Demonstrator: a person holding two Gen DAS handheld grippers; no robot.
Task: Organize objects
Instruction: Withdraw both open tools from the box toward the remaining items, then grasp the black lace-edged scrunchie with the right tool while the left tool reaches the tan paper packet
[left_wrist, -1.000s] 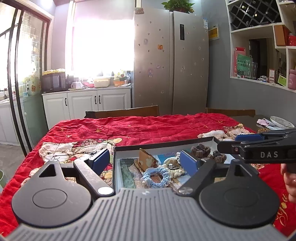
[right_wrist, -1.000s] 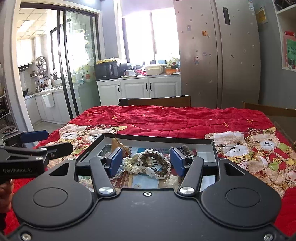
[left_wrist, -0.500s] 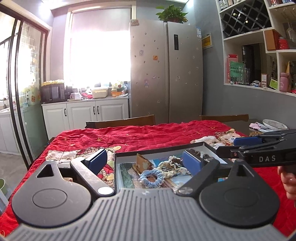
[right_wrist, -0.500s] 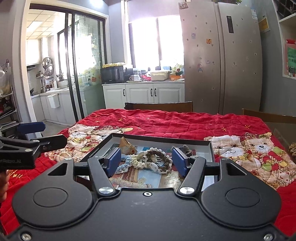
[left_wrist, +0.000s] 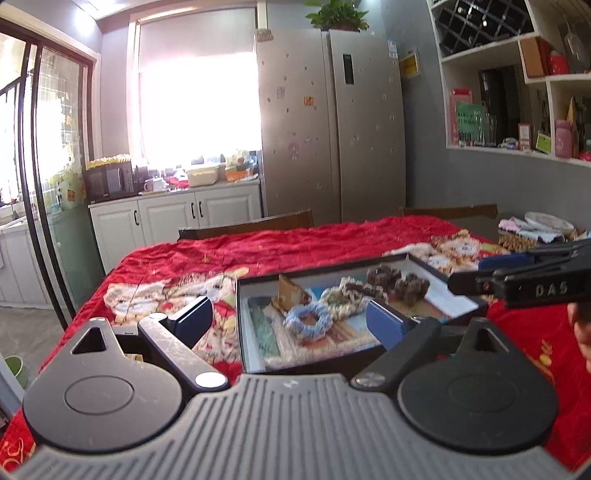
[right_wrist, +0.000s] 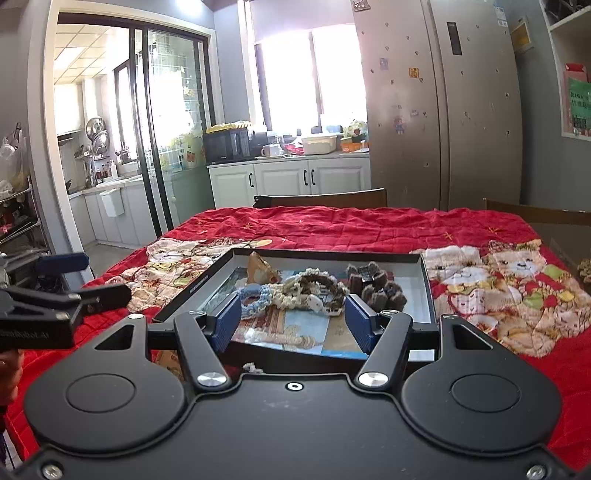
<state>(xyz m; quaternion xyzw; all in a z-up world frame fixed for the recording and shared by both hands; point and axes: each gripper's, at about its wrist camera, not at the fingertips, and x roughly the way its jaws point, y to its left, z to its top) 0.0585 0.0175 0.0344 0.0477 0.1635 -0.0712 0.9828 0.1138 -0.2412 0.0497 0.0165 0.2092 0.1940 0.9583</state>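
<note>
Two hand-held grippers, left (left_wrist: 290, 321) and right (right_wrist: 291, 321), hover level with jaws spread wide and empty above a black tray (right_wrist: 426, 291) of hair scrunchies (right_wrist: 306, 291) on the red-quilted table (right_wrist: 369, 225).

Red teddy-print blanket (right_wrist: 332, 229), black tray (right_wrist: 314, 253), blue scrunchie (left_wrist: 309, 320), possibly brown clips (right_wrist: 376, 286)

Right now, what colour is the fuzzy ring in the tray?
Light blue. The crocheted ring lies in the black tray, clearest in the left wrist view.
</note>
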